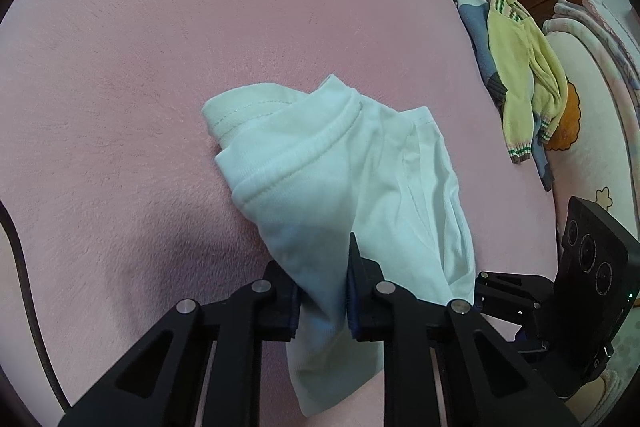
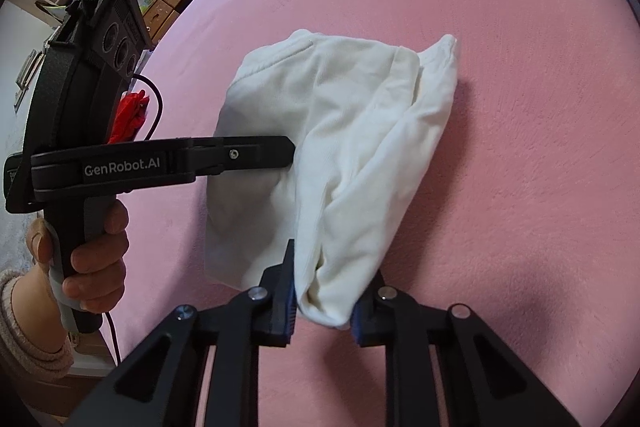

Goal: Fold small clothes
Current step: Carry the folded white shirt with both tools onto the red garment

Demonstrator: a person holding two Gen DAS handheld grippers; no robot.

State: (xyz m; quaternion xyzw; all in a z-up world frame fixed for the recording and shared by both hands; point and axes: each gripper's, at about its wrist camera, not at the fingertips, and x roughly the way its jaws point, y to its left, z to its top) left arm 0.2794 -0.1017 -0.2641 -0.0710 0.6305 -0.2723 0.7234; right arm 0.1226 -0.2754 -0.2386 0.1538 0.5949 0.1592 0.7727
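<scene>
Both grippers are clamped on the same white shirt (image 1: 340, 179): the left gripper (image 1: 323, 301) has its fingers pinched on a bunched edge, and the right gripper (image 2: 323, 301) grips a doubled-over fold of it. So the shirt is hanging between them just over the pink bed (image 1: 140, 67), partly folded I'd say, with the collar showing and the far end resting on the cover, but it's not laid flat or squared up yet. Further back there's a pile of other clothes (image 1: 516, 75) by the headboard, looks unfolded, so plenty left.
</scene>
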